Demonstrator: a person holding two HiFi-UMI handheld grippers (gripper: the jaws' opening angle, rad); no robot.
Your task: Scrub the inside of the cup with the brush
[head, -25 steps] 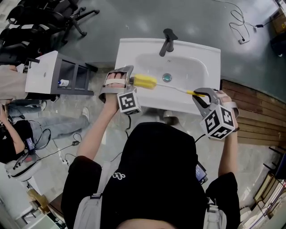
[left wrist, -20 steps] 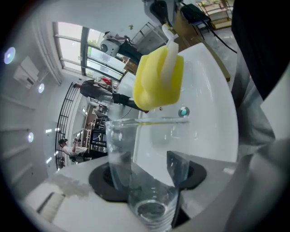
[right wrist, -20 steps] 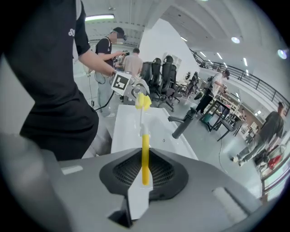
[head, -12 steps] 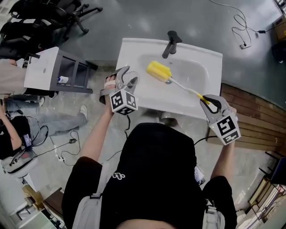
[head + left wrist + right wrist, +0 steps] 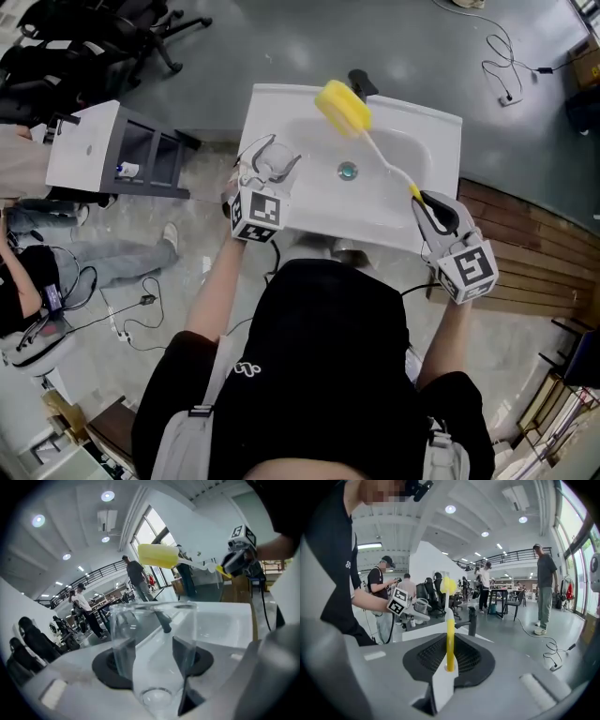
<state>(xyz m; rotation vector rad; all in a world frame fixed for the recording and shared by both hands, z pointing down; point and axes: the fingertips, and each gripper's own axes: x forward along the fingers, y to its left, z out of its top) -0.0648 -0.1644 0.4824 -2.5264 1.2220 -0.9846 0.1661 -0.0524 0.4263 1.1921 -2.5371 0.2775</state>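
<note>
Plainly, left gripper (image 5: 270, 161) clamps cup (image 5: 154, 634) — right gripper (image 5: 424, 200) clamps brush (image 5: 343, 106).

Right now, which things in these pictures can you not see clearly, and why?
- Faucet: head view, partly hidden behind the brush head.
- Cup: head view, too small and clear to show dirt or water inside.
- Small item in the grey cabinet: head view, too small to identify.

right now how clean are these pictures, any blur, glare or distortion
Head view: fairly sharp, evenly lit. Left gripper view: fisheye bending, dark corners, the clear cup close and soft. Right gripper view: same fisheye, brush handle crisp, background mildly soft.
</note>
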